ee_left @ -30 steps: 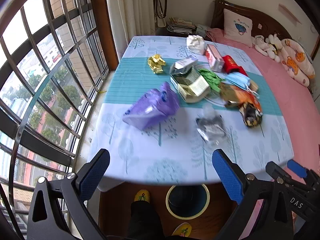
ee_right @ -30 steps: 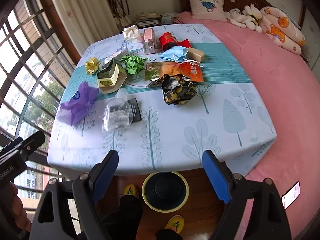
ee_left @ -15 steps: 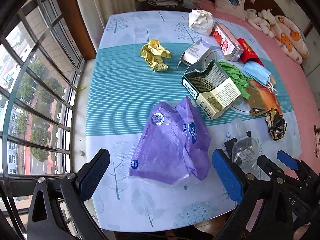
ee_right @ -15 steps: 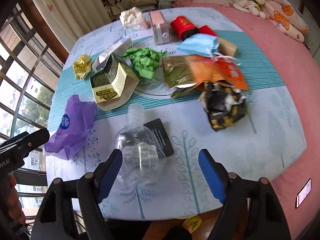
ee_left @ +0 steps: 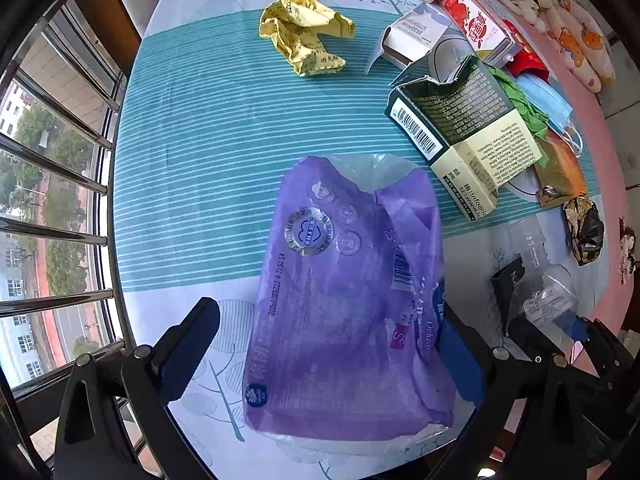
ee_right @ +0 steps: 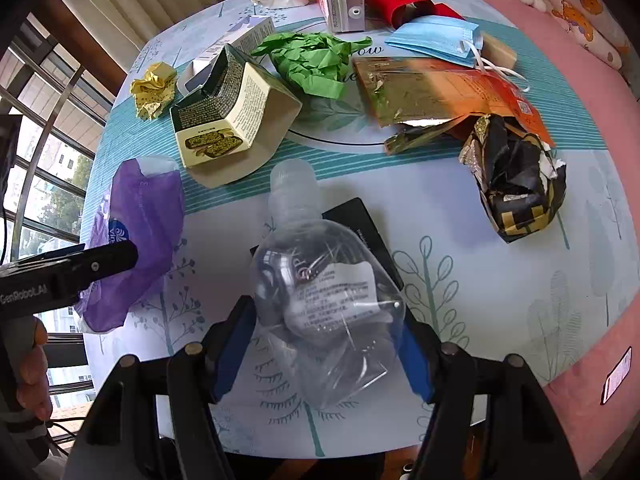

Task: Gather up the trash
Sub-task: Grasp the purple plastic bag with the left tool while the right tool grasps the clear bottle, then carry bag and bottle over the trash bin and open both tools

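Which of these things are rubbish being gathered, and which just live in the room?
Rubbish: purple bag, clear bottle, yellow paper, green paper, torn box, black wrapper.

Just there: pink bedspread, soft toys, window bars.

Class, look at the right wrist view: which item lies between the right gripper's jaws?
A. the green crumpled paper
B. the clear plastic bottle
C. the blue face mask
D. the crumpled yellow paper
B: the clear plastic bottle lies between the blue jaws of the right gripper, which have just been closing around it; it rests partly on a black card.
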Demonstrator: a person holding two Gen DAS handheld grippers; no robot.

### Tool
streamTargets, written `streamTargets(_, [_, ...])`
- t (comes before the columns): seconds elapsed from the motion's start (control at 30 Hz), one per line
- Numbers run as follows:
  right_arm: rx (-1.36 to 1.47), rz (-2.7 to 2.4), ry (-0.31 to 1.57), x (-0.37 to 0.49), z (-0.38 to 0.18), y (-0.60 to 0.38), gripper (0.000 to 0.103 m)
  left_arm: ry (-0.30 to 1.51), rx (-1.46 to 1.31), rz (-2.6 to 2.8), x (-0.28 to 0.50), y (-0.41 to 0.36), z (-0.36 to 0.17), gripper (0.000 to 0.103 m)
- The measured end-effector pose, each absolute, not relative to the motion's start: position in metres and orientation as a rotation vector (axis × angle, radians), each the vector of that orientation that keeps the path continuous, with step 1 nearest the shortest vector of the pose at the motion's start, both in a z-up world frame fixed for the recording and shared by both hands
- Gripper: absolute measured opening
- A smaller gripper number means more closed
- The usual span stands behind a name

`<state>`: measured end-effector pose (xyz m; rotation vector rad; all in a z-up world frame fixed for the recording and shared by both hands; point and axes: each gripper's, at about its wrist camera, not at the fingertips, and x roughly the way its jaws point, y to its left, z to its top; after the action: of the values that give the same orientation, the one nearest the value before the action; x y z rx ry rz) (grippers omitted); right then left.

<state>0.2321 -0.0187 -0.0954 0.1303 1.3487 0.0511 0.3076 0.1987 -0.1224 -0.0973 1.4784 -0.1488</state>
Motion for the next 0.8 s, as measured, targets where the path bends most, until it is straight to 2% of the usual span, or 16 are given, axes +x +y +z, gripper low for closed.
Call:
streamTargets(0.07, [0.118,0.05,1.345,0.231,-0.093,-0.017,0.067,1.521,-0.1,-0.166,0.31,0.199,-0.133,0.082])
streamTargets(0.17, [0.127,0.069,1.341,0.23,-0.088,-0.013,0.066,1.484,-0.013,-0.19,0.308,0.188,-0.132,0.072])
streamTargets(0.2, [0.129,0.071,1.336,0.229,-0.086,-0.013,0.066,1.471,0.004,-0.202,0.307,0.185,-0.132,0.063])
streamTargets(0.23, [0.129,0.073,1.332,0.229,-0.084,-0.012,0.066,1.461,-0.002,-0.226,0.307,0.183,-0.13,0.044])
streamTargets(0.3, [0.133,0.079,1.325,0.227,-0.078,-0.014,0.066,1.469,-0.027,-0.268,0.306,0.178,-0.127,0.026])
streamTargets(0.43, [0.124,0.094,1.295,0.221,-0.061,-0.02,0.066,1.452,-0.024,-0.279,0.304,0.172,-0.121,0.014])
streamTargets(0.8, [0.061,0.127,1.195,0.202,-0.013,-0.043,0.066,1.317,-0.108,-0.37,0.271,0.151,-0.061,0.011])
